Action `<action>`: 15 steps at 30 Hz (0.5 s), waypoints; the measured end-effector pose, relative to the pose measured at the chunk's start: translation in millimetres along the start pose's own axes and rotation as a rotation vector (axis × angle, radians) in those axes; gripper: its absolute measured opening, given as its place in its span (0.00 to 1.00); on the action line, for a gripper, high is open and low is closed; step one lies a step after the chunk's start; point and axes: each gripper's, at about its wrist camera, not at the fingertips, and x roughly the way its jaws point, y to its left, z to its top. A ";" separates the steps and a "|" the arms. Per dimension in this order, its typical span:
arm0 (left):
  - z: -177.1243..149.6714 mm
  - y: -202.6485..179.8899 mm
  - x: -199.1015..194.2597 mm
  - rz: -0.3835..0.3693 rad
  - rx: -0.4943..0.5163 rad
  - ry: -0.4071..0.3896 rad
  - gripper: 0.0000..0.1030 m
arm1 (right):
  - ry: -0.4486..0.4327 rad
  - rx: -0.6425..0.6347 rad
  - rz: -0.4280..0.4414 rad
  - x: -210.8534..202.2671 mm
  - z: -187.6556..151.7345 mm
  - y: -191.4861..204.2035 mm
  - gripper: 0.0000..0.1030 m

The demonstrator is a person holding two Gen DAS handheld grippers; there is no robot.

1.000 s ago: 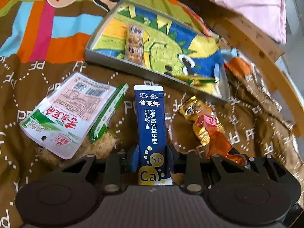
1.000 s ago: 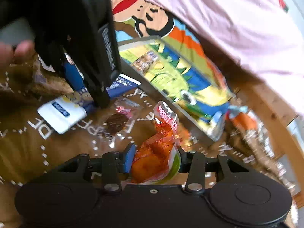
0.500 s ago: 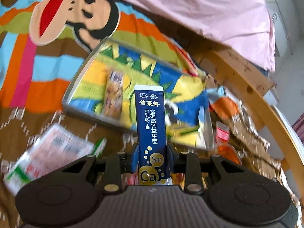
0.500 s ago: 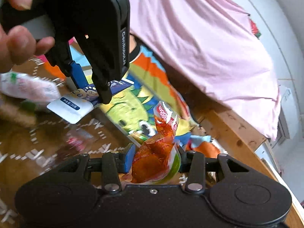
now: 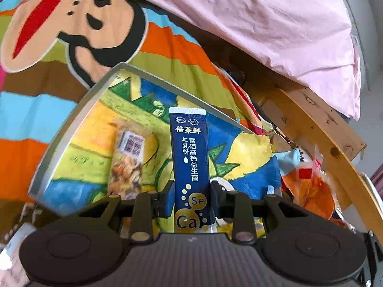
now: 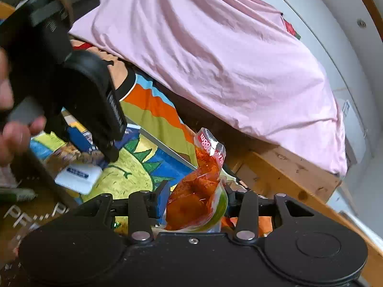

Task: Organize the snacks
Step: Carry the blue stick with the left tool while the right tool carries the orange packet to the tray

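While clamped between both pads, long dark-blue powder sachet [image 5: 190, 167] stands upright in left gripper [image 5: 191, 197], over shallow grey metal tray with dinosaur print [image 5: 74, 119]. Right gripper [image 6: 195, 203] pinches crinkled orange snack packet [image 6: 198, 191], beside tray.

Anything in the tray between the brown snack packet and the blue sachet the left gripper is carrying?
Nothing: in the left wrist view only bare tray print separates the brown snack packet from the blue sachet.
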 end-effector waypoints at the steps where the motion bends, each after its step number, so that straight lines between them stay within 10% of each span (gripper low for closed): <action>1: 0.5 -0.7 4.1 -0.005 0.010 -0.005 0.33 | 0.006 0.009 0.004 6.0 -0.1 -0.7 0.43; 15: -8.3 12.8 44.3 -0.020 0.032 0.054 0.33 | 0.122 0.064 0.046 61.6 -20.8 9.8 0.44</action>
